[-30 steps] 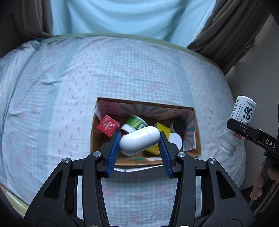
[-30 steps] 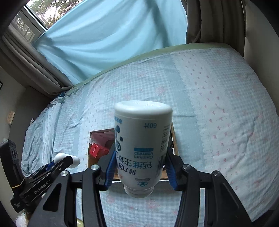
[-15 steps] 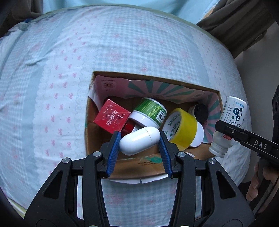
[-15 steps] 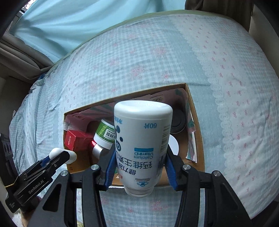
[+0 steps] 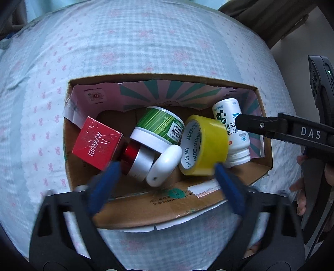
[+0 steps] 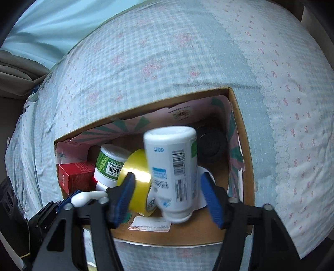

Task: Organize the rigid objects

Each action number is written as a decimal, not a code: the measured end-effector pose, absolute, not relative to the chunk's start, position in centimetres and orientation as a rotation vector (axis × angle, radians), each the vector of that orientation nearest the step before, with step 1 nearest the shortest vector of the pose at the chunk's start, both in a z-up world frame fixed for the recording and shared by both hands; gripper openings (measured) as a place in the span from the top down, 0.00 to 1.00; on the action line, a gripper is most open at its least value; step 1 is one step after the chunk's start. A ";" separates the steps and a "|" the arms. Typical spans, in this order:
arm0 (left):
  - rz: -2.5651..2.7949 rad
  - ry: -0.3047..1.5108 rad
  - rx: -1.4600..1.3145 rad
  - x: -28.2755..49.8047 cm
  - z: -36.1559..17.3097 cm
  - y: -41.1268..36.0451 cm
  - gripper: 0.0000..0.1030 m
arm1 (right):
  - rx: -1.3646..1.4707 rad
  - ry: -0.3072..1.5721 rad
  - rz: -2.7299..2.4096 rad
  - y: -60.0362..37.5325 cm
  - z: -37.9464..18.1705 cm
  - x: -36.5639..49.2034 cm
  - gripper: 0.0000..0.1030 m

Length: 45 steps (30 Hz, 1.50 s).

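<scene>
A bedspread (image 5: 146, 48) in pale blue check, dotted with pink bows, is seen spread wide across both views, and a scalloped white lace band (image 6: 279, 133) is seen running down its right side. Wrinkles are spotted near its left edge. Behind it, a light blue curtain (image 6: 41, 23) is hung, with a darker grey-brown drape (image 5: 271, 18) bunched up at the top right corner. A plain beige wall (image 5: 296, 41) is glimpsed beside the drape.

Your bed (image 5: 146, 52): blue-checked sheet with pink bows | your open cardboard box (image 5: 167, 206) sits directly on it, near edge toward you | pale blue curtain (image 6: 41, 27) behind.
</scene>
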<state>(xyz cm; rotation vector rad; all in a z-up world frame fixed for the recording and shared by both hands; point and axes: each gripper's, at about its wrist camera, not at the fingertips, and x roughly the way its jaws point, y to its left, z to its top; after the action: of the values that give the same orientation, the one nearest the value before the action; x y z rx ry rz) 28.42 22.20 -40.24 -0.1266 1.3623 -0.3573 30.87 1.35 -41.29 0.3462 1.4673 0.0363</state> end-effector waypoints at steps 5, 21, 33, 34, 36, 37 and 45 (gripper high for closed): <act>-0.345 1.354 -0.095 27.5 -39.3 23.1 0.00 | 0.314 1.455 -0.008 0.7 -39.9 30.6 0.02; -0.280 1.264 -0.123 22.6 -33.2 24.7 0.00 | 0.262 1.387 0.005 0.2 -34.2 25.2 0.02; -0.197 1.061 -0.043 17.6 -19.8 20.9 0.00 | 0.176 1.255 0.099 -1.5 -24.2 20.8 0.02; -0.182 1.033 -0.036 16.9 -18.2 20.4 0.00 | 0.160 1.232 0.103 -1.9 -22.6 20.2 0.02; -0.169 0.980 -0.034 15.4 -15.3 19.6 0.00 | 0.134 1.182 0.112 -2.7 -19.7 19.1 0.02; -0.165 0.954 -0.036 14.7 -13.9 19.1 0.00 | 0.117 1.149 0.113 -3.1 -18.0 18.3 0.02; -0.118 0.737 -0.036 9.2 -5.1 15.9 0.00 | 0.020 0.914 0.073 -6.1 -7.7 12.9 0.02</act>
<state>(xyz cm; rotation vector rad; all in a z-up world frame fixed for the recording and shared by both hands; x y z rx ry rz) 9.20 15.91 -5.13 -0.0364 0.7369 -0.1178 12.93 -6.09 -7.71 0.0201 0.9137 0.0732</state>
